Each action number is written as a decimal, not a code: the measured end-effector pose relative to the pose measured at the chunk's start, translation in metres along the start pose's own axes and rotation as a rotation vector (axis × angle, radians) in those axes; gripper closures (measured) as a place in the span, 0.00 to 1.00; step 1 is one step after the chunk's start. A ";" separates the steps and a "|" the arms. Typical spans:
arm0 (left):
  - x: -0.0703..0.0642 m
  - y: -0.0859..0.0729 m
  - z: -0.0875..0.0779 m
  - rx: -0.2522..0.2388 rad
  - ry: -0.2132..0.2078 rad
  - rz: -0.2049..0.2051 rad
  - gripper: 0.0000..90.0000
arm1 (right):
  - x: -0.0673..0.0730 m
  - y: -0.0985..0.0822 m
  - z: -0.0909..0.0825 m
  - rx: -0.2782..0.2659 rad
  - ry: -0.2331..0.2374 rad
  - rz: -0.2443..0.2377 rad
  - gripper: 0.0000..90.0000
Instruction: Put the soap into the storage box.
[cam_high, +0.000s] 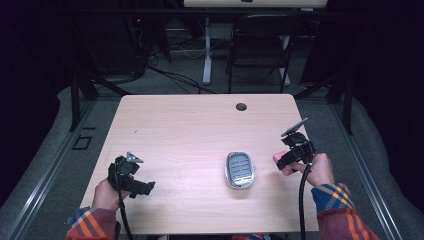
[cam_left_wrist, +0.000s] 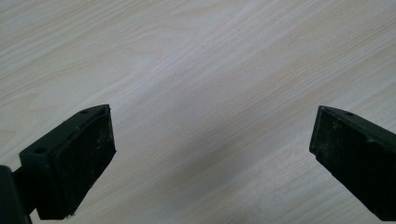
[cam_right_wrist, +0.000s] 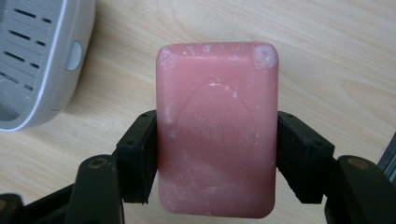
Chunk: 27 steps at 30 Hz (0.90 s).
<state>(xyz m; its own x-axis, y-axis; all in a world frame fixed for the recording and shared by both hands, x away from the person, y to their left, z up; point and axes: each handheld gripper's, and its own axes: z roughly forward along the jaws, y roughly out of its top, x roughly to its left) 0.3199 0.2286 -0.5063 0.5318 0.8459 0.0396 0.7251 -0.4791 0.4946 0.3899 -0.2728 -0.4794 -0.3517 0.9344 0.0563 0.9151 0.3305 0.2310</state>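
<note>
A pink bar of soap (cam_right_wrist: 217, 128) sits clamped between the two black jaws of my right gripper (cam_right_wrist: 217, 154), whose pads press on its long sides. In the high view that right gripper (cam_high: 286, 161) hangs over the table's right part with the soap (cam_high: 283, 166) at its tip. A grey soap dish (cam_high: 239, 169) with a slotted insert lies on the table just left of it, and its corner (cam_right_wrist: 32, 60) appears in the right gripper view. My left gripper (cam_high: 145, 187) rests low at the front left, jaws wide apart over bare wood (cam_left_wrist: 210, 135).
The light wooden table (cam_high: 190, 130) has a round cable hole (cam_high: 241, 106) near its far edge. A black chair (cam_high: 260, 47) and a white desk leg stand beyond the table. Dark drapes close in on both sides.
</note>
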 end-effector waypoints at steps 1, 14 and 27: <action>0.000 0.000 0.000 0.000 0.000 0.001 0.00 | 0.001 0.001 -0.002 -0.003 0.005 -0.002 0.41; 0.000 0.000 0.000 -0.004 0.002 -0.001 0.00 | 0.015 0.014 -0.011 0.014 0.018 -0.049 0.41; -0.001 0.000 0.000 -0.004 0.002 0.003 0.00 | 0.027 0.020 -0.017 0.016 0.029 -0.086 0.41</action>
<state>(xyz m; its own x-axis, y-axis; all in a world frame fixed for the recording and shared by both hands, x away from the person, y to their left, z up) 0.3200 0.2279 -0.5061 0.5329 0.8451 0.0432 0.7219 -0.4806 0.4979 0.3955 -0.2426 -0.4568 -0.4343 0.8984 0.0655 0.8843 0.4114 0.2210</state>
